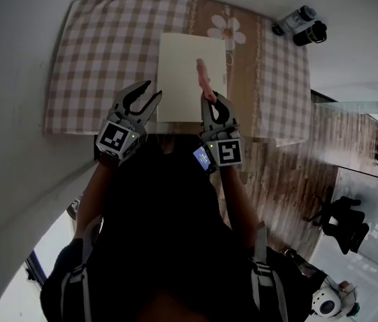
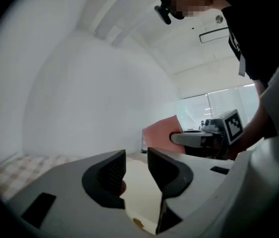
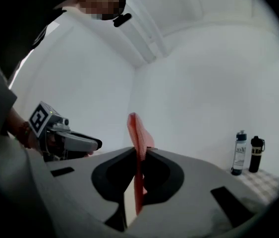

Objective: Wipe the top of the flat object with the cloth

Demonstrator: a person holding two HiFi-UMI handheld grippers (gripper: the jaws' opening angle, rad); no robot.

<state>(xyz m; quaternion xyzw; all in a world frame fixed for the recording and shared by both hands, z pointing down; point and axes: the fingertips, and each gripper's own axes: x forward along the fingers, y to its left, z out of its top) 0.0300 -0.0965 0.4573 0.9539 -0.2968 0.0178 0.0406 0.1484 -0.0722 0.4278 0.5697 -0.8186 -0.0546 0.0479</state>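
Observation:
A cream flat board [image 1: 178, 66] lies in the middle of the checked tablecloth [image 1: 101, 52]. My right gripper [image 1: 209, 98] hovers over the board's near edge, shut on a pink cloth [image 1: 203, 76] that stands upright out of its jaws. In the right gripper view that cloth [image 3: 138, 130] is pinched between the jaws of the right gripper [image 3: 140, 152]. My left gripper [image 1: 154, 90] is beside the board's near left corner, open, with nothing in it. In the left gripper view the left gripper [image 2: 137, 155] shows the board [image 2: 139, 192] through the gap, and the cloth [image 2: 161, 133] off to the right.
Two bottles, one clear [image 1: 295, 20] and one dark [image 1: 309, 33], lie at the table's far right corner. A white wall runs along the left. To the right are wooden floor and an office chair [image 1: 343, 223].

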